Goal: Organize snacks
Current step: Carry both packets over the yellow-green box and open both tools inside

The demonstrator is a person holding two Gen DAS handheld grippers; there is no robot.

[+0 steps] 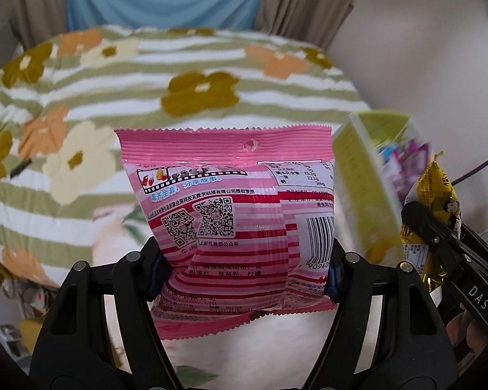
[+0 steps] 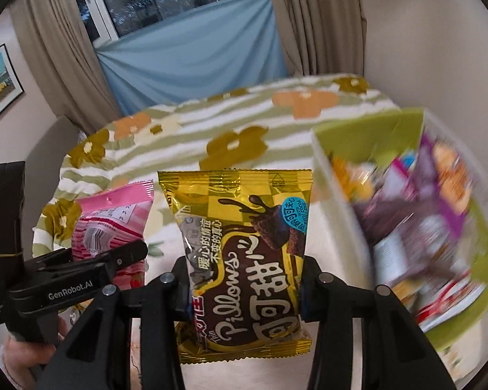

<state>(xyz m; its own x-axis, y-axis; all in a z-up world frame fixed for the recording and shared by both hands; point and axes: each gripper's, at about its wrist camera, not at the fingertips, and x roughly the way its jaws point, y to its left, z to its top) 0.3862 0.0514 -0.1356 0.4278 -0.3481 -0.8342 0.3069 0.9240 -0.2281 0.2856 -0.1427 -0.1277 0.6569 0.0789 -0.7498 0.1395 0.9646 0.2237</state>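
left gripper (image 1: 244, 269) clamps pink packet (image 1: 226, 208) | right gripper (image 2: 245, 287) clamps gold packet (image 2: 244, 253) | green bin (image 2: 358, 139) rim close right

Black plastic left gripper (image 1: 244, 260) and right gripper (image 2: 245, 289), silver screws, white "GenRobot.AI" lettering.

Left gripper (image 1: 244, 266) clamped on pink snack packet (image 1: 231, 214), jaws pressing both sides, pointing steeply down. Right gripper (image 2: 245, 289) clamped on gold snack packet (image 2: 244, 253), also angled down. In the right wrist view left gripper sits at 9 o'clock, a hand (image 2: 26, 351) at 8 o'clock gripping it.
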